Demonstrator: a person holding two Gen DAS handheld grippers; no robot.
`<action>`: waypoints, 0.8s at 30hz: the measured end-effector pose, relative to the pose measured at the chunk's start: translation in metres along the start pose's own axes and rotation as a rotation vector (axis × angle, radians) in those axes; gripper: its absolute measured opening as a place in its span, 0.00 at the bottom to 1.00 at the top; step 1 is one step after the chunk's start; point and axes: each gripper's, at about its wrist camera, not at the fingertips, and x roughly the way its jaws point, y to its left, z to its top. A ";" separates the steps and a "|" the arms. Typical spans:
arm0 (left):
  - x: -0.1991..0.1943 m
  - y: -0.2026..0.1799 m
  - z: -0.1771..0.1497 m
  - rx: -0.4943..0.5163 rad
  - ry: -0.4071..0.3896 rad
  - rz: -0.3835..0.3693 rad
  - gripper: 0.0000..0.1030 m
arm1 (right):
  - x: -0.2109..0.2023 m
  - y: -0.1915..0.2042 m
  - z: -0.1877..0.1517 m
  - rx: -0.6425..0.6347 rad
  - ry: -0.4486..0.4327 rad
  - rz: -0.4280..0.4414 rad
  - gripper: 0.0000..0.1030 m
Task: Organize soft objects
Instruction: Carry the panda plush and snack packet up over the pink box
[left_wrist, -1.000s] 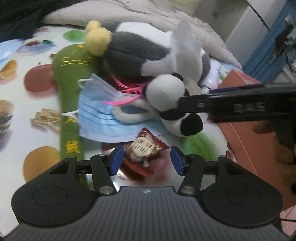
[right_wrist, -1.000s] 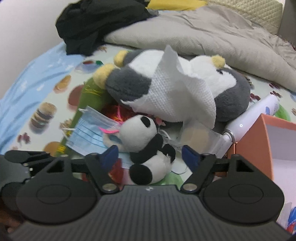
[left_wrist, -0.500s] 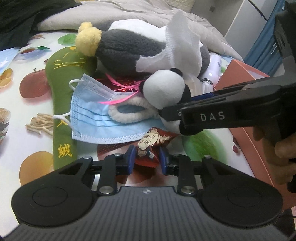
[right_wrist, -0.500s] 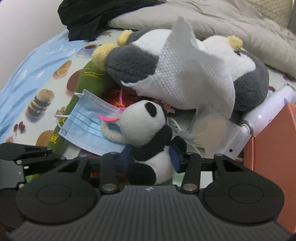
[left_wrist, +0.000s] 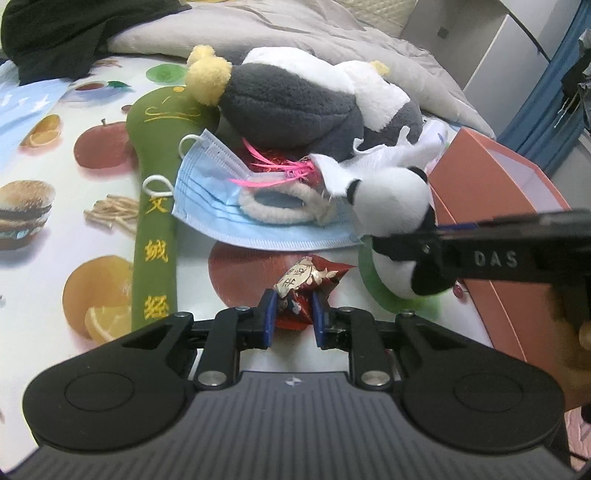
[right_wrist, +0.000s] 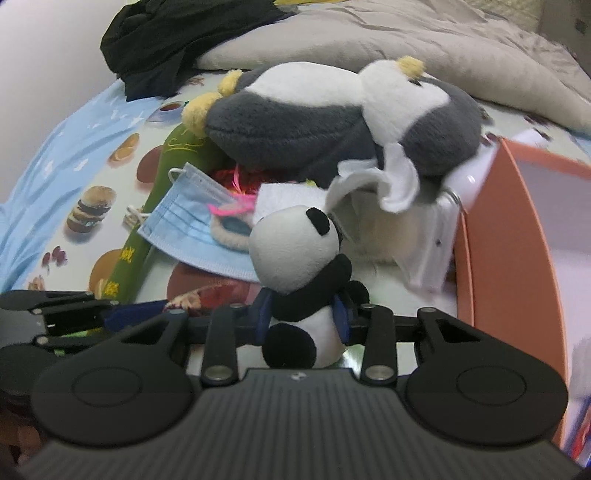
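Two handheld grippers at work over a fruit-and-burger printed sheet (left_wrist: 44, 229) strewn with soft items. The left gripper (left_wrist: 293, 319), whose jaws stood wide a second ago, is closing, its blue pads now pressed against a small red printed pouch (left_wrist: 303, 288) lying on the sheet below the blue face mask (left_wrist: 221, 199). The right gripper (right_wrist: 301, 317), likewise wide a second ago, is closing too, its pads now squeezing the body of the small panda plush (right_wrist: 295, 266). The panda's head, which half a second ago lay against the pile, now stands nearer the orange box (right_wrist: 517, 240) in the left view, and the white tissue (right_wrist: 388, 181) has slumped from the large grey-and-white penguin plush (right_wrist: 332, 118) down beside the panda's ear. Both grasps therefore appear made, so the sorting has likely passed from reaching to carrying; the open box, just beside the panda, is the probable destination. The green embroidered plush stick (left_wrist: 155, 206), the mask and the penguin remain to be sorted.
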 end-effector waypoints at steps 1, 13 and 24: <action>-0.003 -0.001 -0.001 -0.007 -0.002 -0.001 0.23 | -0.003 -0.001 -0.004 0.016 -0.001 0.000 0.38; -0.037 -0.020 -0.011 -0.044 -0.019 0.011 0.23 | -0.049 -0.011 -0.054 0.166 -0.042 -0.021 0.38; -0.087 -0.043 -0.013 -0.074 -0.041 -0.017 0.23 | -0.099 -0.006 -0.066 0.199 -0.105 -0.032 0.38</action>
